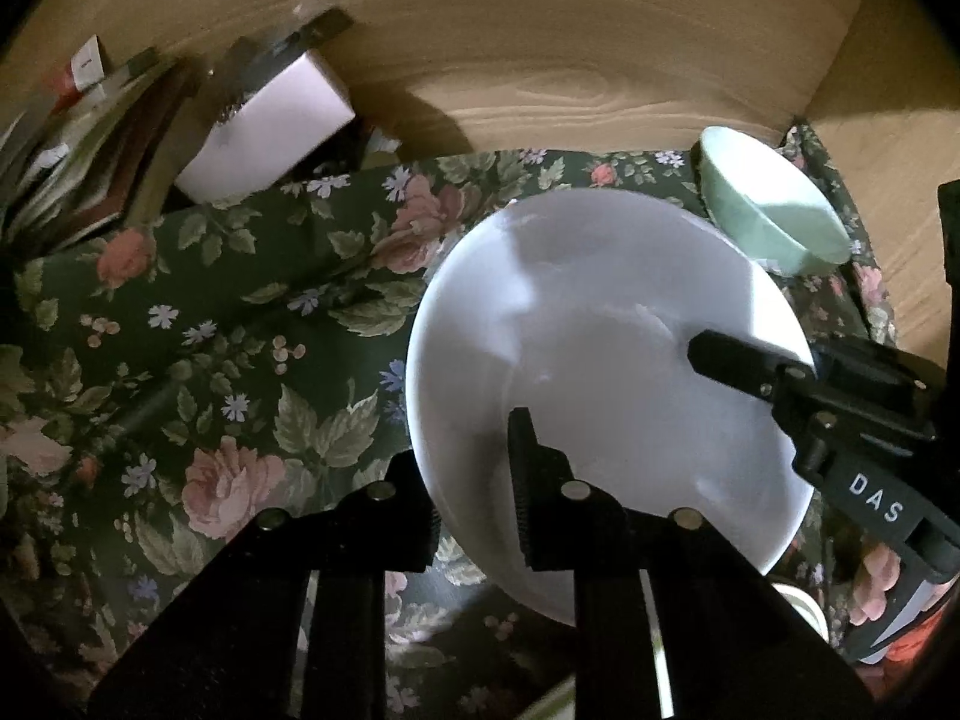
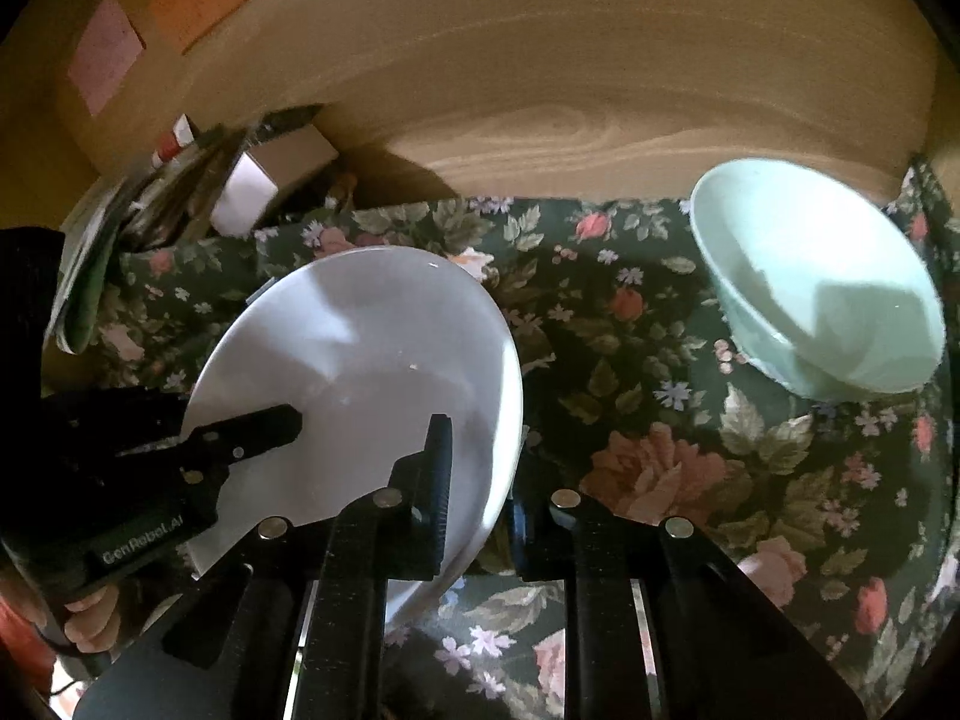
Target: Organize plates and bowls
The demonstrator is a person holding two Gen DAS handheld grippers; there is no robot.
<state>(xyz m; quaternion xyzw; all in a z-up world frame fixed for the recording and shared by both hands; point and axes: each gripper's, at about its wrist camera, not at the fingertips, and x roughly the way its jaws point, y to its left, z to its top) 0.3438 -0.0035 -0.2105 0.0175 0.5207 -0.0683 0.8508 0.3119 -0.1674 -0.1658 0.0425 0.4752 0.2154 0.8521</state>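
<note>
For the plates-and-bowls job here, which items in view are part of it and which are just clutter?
Part of the job:
- white plate, gripped at its rim by both hand-held grippers, left and right
- green bowl, standing apart on the floral cloth

Just lying about:
- white box
- stack of papers and books by the wooden wall

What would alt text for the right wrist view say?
Two black grippers, the right gripper and the left gripper, clamp opposite edges of a round white plate above a dark floral tablecloth. A pale green bowl sits at the right.
</note>
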